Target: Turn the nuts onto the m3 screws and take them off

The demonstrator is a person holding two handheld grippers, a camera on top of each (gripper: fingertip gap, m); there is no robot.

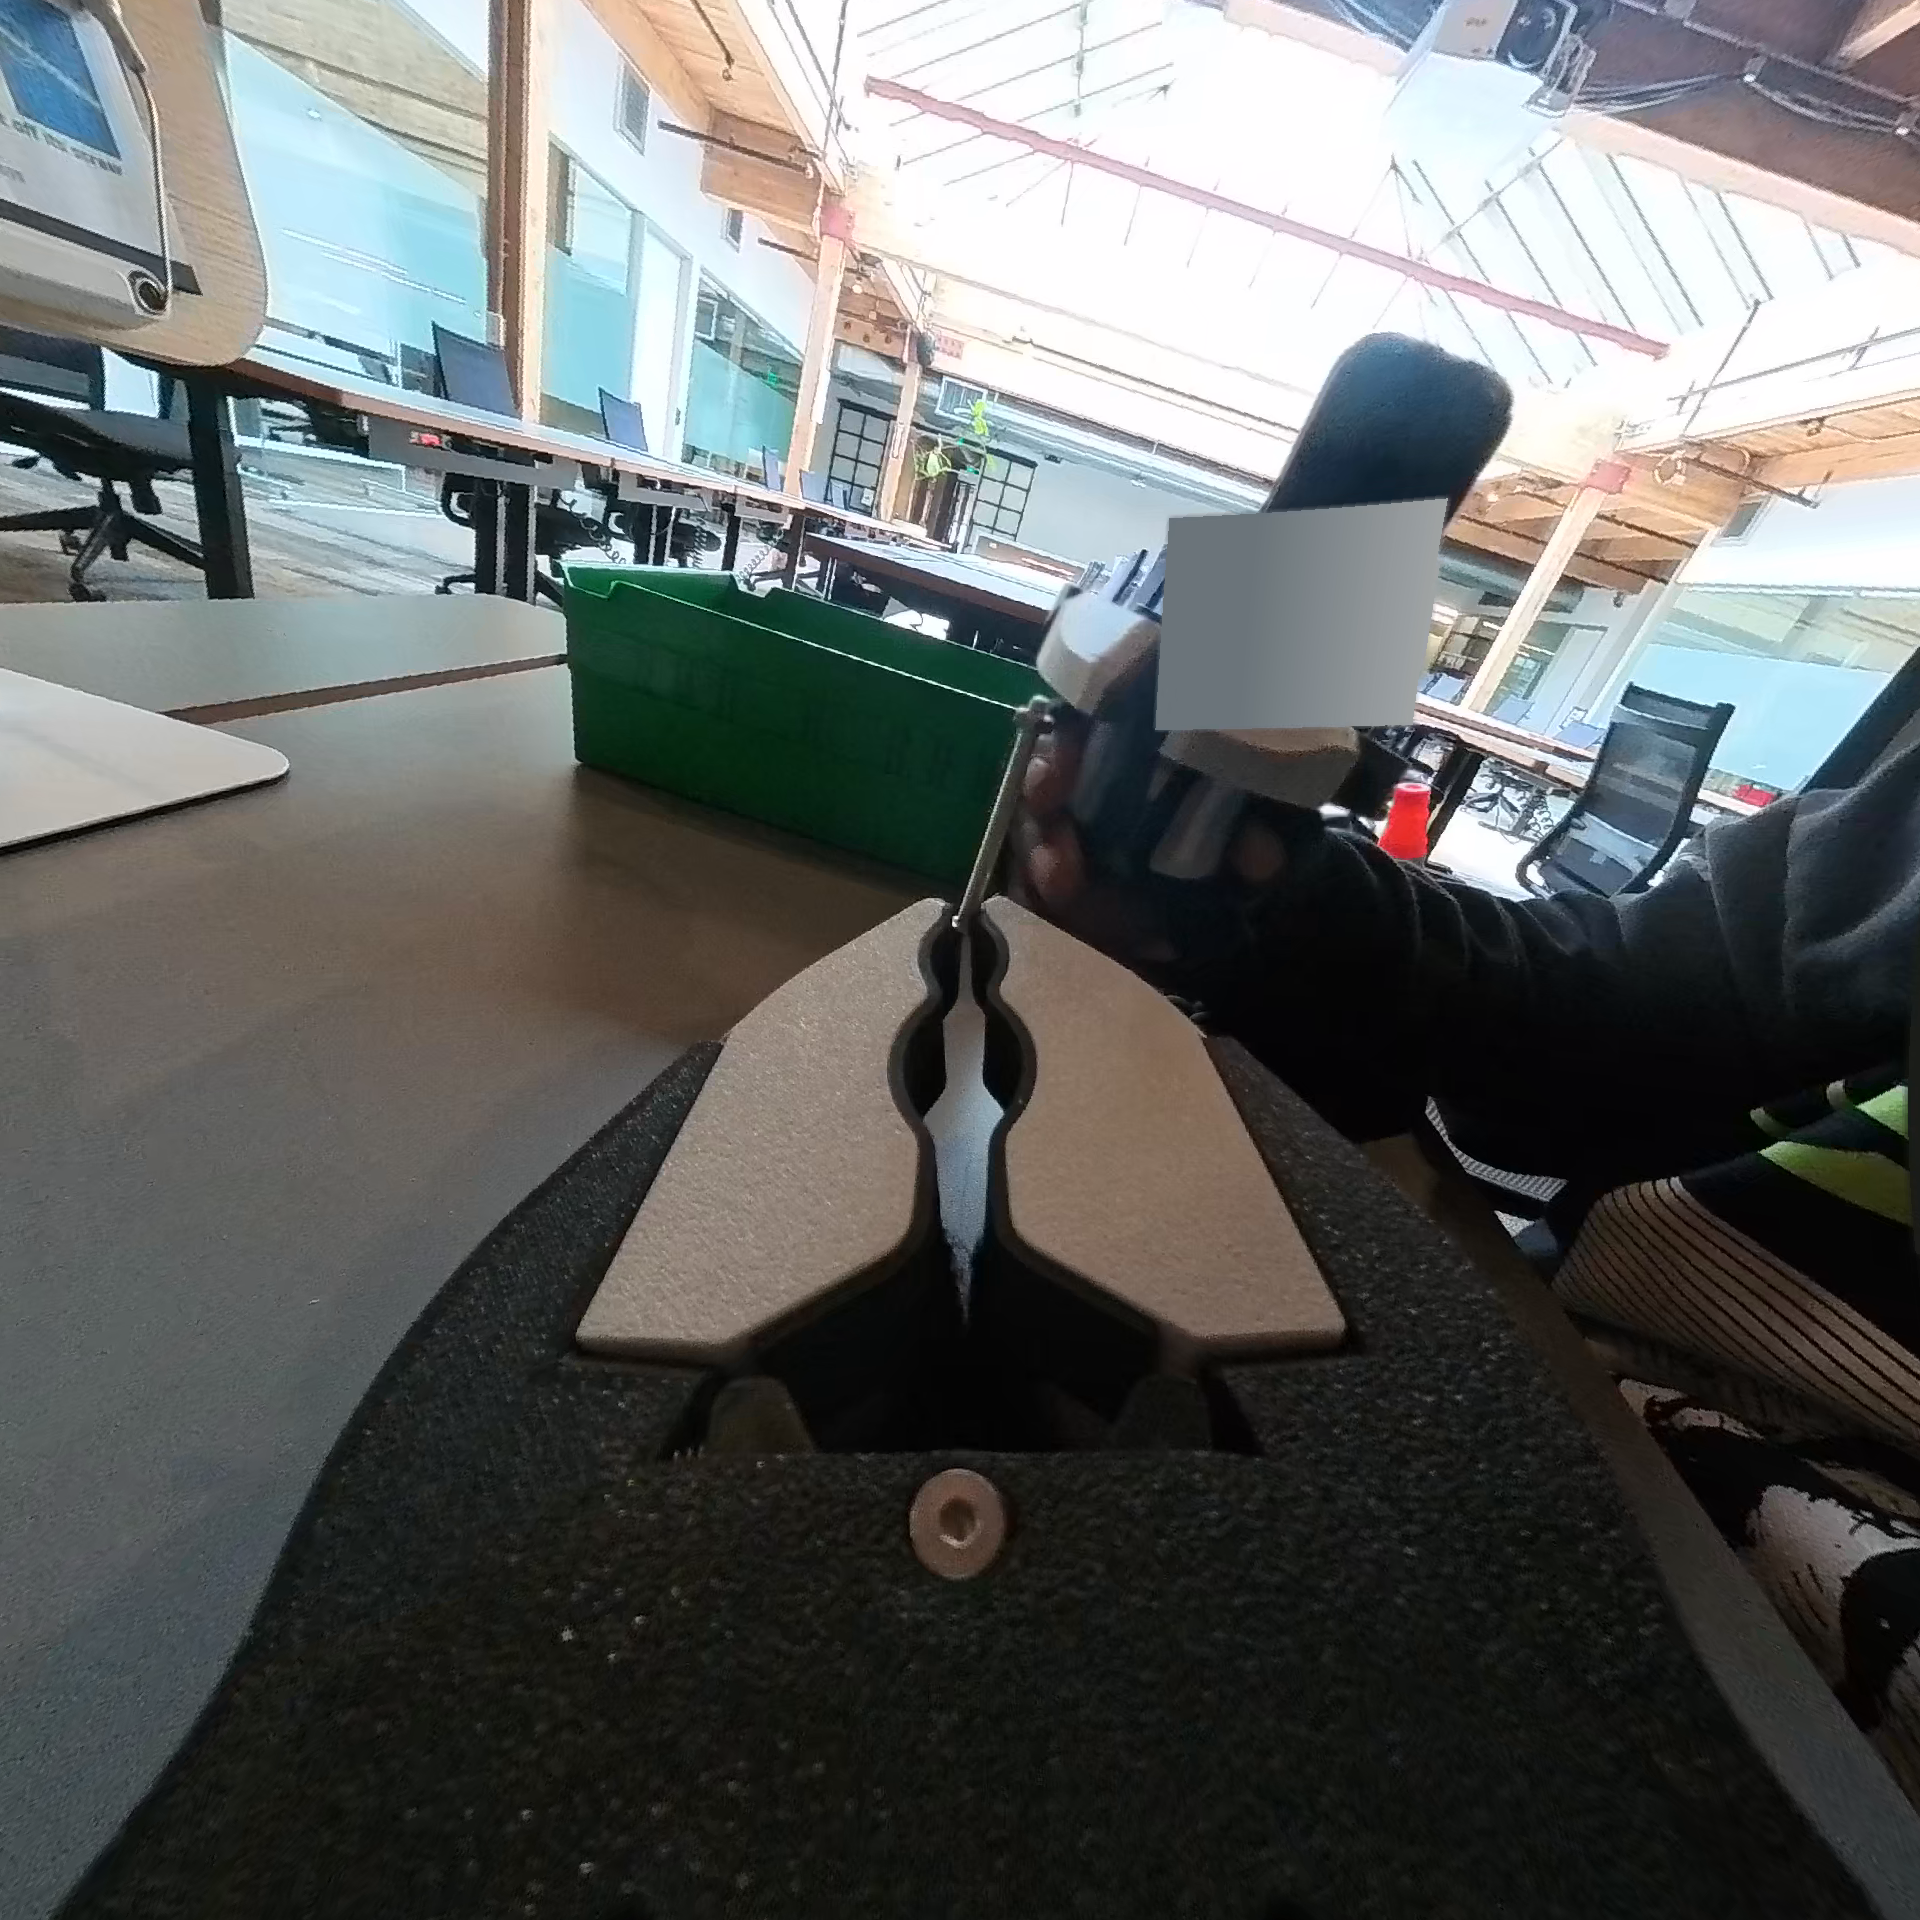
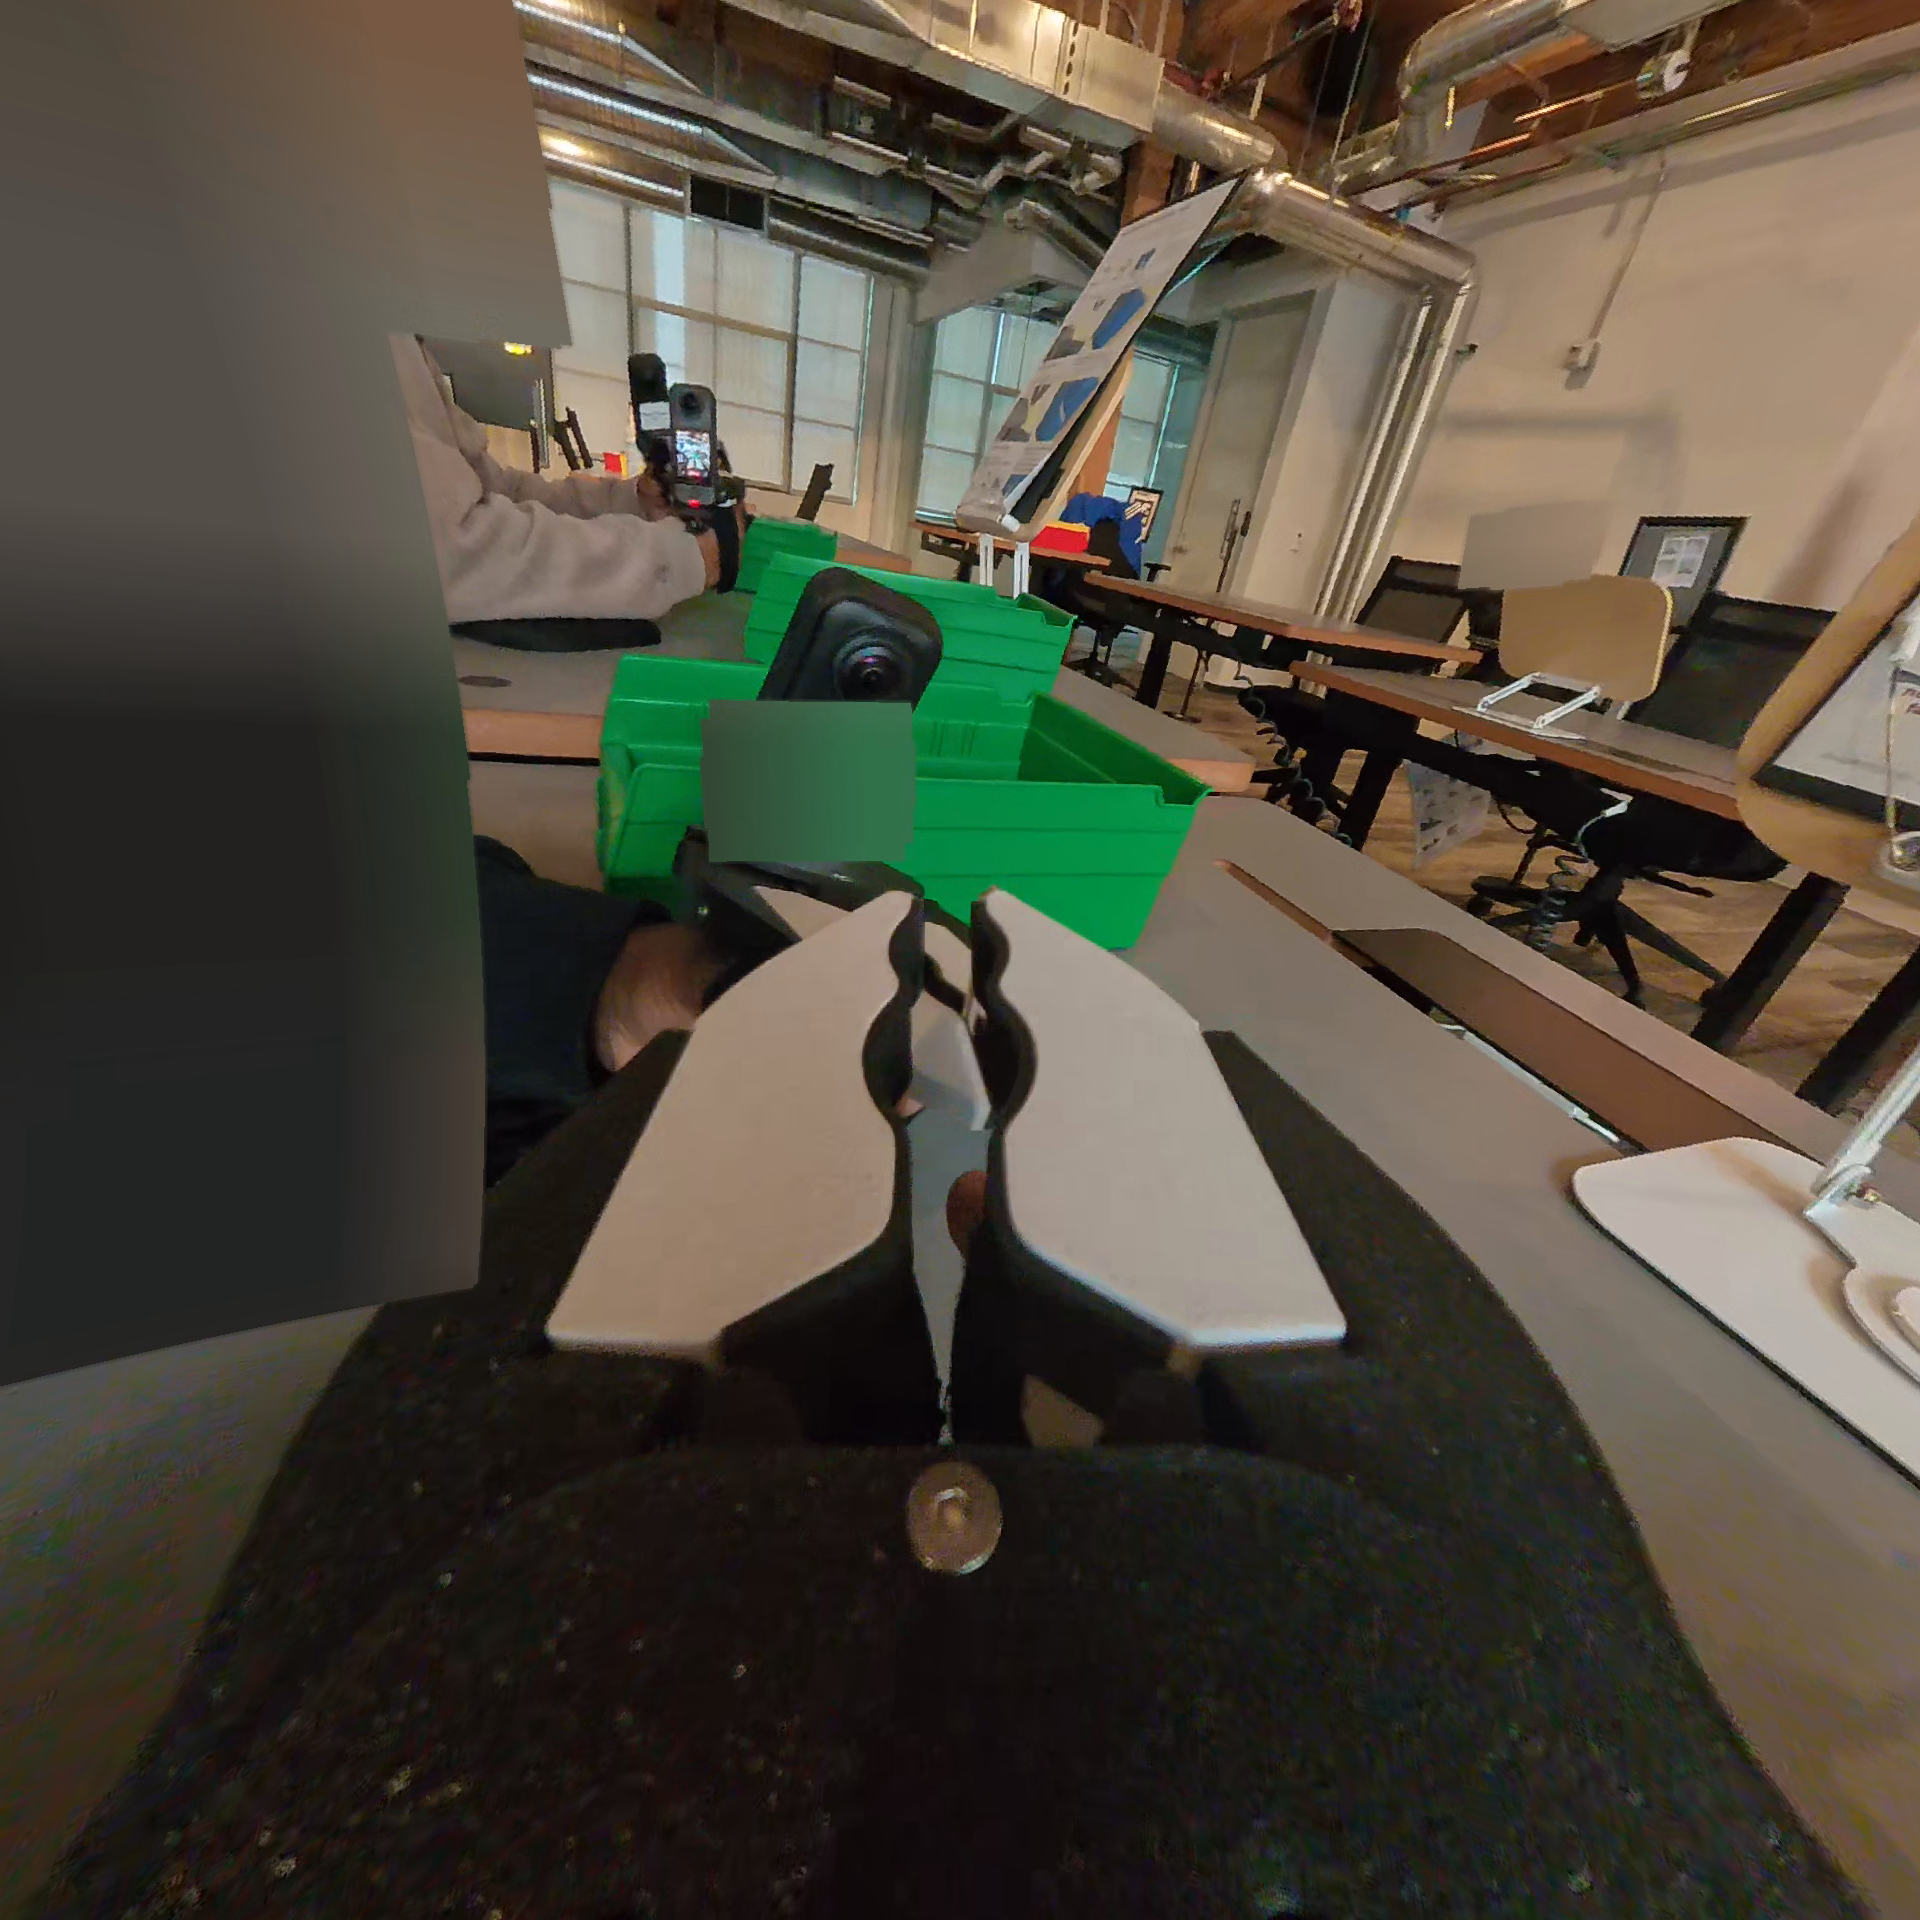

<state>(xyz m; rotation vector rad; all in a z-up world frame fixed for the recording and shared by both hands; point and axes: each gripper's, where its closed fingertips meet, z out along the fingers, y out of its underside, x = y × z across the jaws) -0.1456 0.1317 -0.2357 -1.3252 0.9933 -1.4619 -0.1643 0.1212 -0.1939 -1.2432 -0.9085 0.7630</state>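
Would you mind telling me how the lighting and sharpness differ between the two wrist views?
Left wrist view: skylights blow out to white glare, and the right tool beside the screw looks soft against it. Right wrist view: even, dimmer indoor light, the green bin crisp; straight edges bow outward in both.

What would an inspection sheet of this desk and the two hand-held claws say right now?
Surface: dark table, bare near the tools.
Job's things: thin screw standing tilted, a nut near its top.
Clutter: green bin; white stand base.
Grippers: left gripper shut on the screw's lower end; right gripper at the nut, grasp unclear.
Cables: coiled cords under far desks.
Surroundings: open office, desks, chairs; another person's sleeve.
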